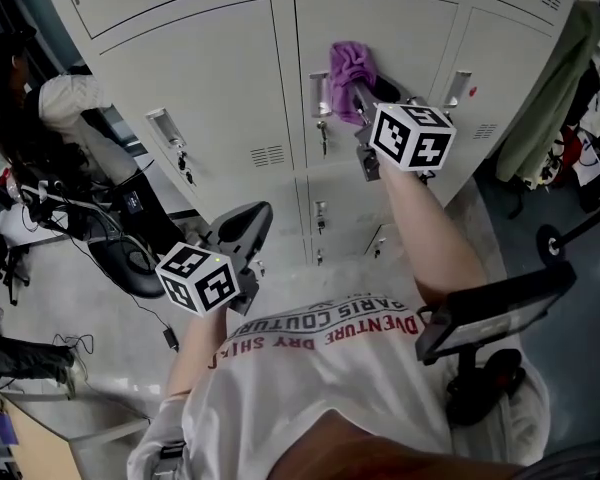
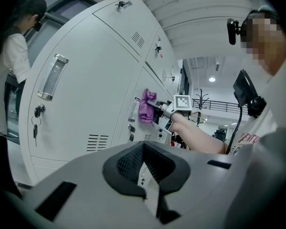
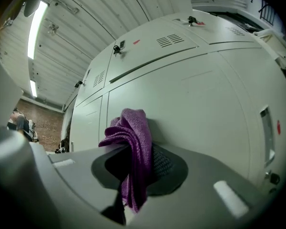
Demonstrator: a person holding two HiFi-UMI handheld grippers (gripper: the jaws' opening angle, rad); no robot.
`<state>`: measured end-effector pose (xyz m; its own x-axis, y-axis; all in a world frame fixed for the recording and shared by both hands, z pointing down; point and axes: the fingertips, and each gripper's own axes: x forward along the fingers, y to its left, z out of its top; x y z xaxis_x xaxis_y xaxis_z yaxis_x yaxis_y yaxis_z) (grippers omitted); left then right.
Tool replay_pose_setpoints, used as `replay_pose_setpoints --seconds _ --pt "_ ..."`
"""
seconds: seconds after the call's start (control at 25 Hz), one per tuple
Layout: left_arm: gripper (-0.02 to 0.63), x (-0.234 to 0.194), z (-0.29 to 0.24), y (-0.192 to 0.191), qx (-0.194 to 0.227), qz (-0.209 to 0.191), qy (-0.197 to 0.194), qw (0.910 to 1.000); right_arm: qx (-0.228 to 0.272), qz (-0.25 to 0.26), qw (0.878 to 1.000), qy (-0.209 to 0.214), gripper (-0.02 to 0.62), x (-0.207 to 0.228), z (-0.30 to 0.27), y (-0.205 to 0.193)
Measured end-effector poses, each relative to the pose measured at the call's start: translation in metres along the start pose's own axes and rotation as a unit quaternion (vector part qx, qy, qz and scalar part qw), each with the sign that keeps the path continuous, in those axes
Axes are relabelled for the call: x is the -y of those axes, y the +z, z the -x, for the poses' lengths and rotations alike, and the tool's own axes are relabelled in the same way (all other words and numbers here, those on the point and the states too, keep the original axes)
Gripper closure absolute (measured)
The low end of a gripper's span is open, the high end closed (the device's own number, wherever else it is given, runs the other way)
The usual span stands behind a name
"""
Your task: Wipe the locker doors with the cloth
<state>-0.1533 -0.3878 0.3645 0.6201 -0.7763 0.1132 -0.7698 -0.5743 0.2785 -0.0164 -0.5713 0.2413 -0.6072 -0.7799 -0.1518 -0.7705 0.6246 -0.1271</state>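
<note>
- Right tongs (image 1: 354, 96): jaws clamped on the purple cloth (image 1: 349, 65). The cloth sits bunched between the pads and stands up past the tips.
- The cloth touches the face of the middle locker door (image 1: 405, 38), in its upper half. The marker cube (image 1: 412, 135) rides behind the jaws, toward the person's arm.
- Left of the right tongs, just beside the cloth: the door's upright handle (image 1: 320, 95), with keys (image 1: 322, 136) hanging under it. The door's left seam runs just past the handle, so there is little room that way.
- Beyond the tips and to their right: bare door panel. The right gripper view shows it plain as far as the next door's handle (image 3: 265, 128).
- Right of the right tongs, well apart: a green coat (image 1: 555, 88) hangs past the last locker edge.
- Left tongs (image 1: 246, 230): jaws drawn together, nothing between them. They are held low, well apart from the right tongs and off the lockers.
- Ahead of the left tongs: the lower locker row. To their left, another person (image 1: 50, 108) stands near the left-hand door (image 1: 190, 68).
- Behind the right tongs, below the forearm: a dark screen on a mount (image 1: 490, 313).
</note>
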Motion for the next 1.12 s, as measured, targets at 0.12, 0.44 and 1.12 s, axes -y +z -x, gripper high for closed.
replay_pose_setpoints --seconds 0.12,0.44,1.12 --pt "0.606 0.003 -0.005 -0.003 -0.005 0.0 -0.007 1.0 0.003 0.005 1.0 -0.023 0.548 0.023 0.012 0.002" --pt "0.606 0.012 -0.017 -0.009 -0.019 -0.002 -0.028 0.9994 0.022 0.003 0.994 -0.109 0.548 0.1 0.05 0.014" --pt "0.607 0.019 -0.023 -0.014 -0.033 -0.008 -0.042 0.9986 0.027 -0.01 0.985 -0.173 0.549 0.152 0.085 0.018"
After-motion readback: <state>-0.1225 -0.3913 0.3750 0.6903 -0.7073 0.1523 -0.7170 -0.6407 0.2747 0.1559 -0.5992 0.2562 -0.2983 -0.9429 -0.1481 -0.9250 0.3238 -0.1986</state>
